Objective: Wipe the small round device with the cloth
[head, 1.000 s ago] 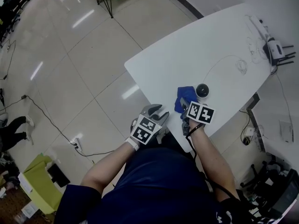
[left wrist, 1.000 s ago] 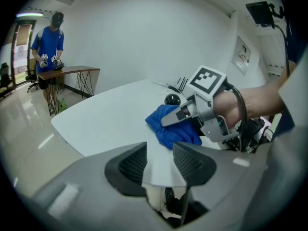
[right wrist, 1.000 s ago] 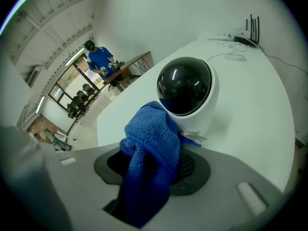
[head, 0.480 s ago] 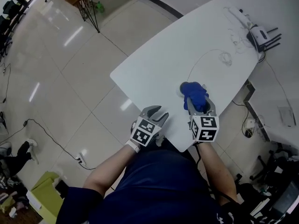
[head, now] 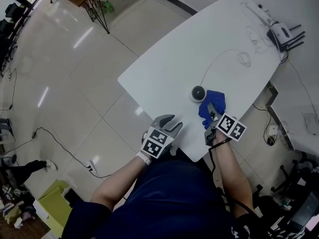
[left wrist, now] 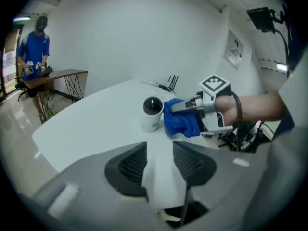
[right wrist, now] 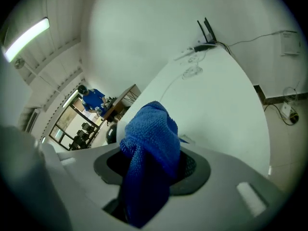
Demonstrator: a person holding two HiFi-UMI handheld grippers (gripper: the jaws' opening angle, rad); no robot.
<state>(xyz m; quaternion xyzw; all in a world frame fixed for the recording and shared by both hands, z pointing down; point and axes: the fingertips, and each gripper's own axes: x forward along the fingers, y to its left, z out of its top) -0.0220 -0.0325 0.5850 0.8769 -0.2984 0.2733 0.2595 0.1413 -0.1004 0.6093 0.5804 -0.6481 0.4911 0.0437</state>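
Right gripper view: right gripper (right wrist: 153, 150) clamped on the bunched blue cloth (right wrist: 150, 129), jaws partly closed. Just past its tips and slightly left, upright on the white table (head: 164, 68): small round device (head: 198, 92), just beside the cloth. Left gripper (left wrist: 159, 163) empty, jaws apart, farther back. Probably calls for a short leftward sweep by the nearer right.

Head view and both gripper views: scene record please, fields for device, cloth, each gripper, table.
device: small white round device, dark domed top, upright on white table
cloth: blue cloth, right beside the device; contact unclear
right gripper: shut on the cloth
left gripper: open, nothing between the jaws, at the table's near edge
cable: thin cable runs from the device across the table
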